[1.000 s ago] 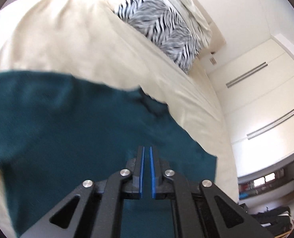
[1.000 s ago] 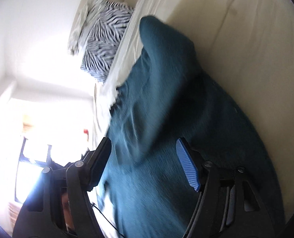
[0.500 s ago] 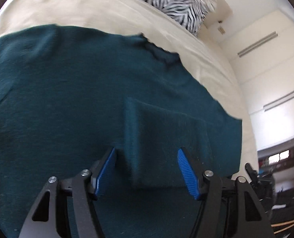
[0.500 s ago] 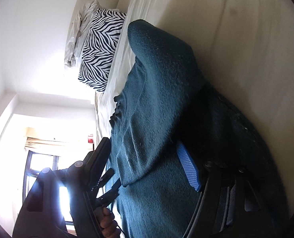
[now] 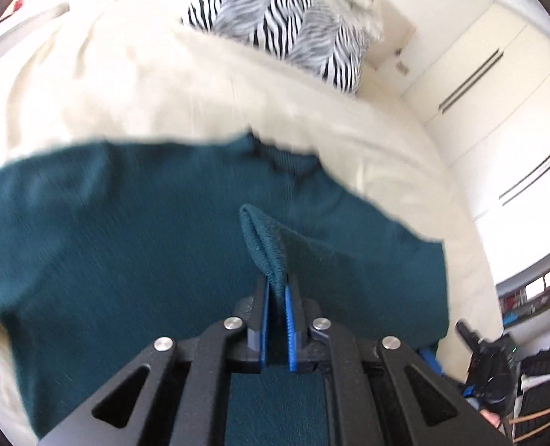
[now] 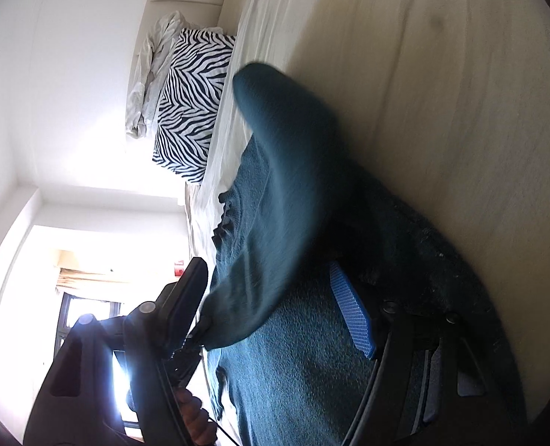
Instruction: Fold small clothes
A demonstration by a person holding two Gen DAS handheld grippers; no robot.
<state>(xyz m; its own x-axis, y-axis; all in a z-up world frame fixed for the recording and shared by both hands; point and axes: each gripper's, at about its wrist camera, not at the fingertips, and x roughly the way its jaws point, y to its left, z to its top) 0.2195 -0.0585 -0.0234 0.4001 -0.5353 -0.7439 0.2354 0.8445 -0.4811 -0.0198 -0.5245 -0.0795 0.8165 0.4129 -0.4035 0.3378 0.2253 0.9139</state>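
A dark teal knitted sweater (image 5: 126, 223) lies spread on a cream bed (image 5: 126, 93). My left gripper (image 5: 276, 297) is shut on the ribbed cuff (image 5: 265, 249) of one sleeve, which stands up from between the blue pads. In the right wrist view that sleeve (image 6: 286, 186) arches over the sweater's body (image 6: 293, 371), its end pinched by the left gripper (image 6: 200, 329), with a person's hand (image 6: 193, 420) below. My right gripper (image 6: 265, 271) stands open low over the sweater, and the raised sleeve passes between its wide-set fingers without being pressed.
A zebra-striped pillow (image 5: 293, 26) and crumpled white cloth (image 6: 148, 81) lie at the head of the bed (image 6: 442, 93). White wardrobe doors (image 5: 497, 93) stand to the right. Dark clutter (image 5: 497, 364) sits on the floor past the bed's corner.
The left gripper opened over the folded sleeve end, then shut on the cuff and lifted it. The sleeve now arches higher in the right wrist view. The right gripper stayed put.
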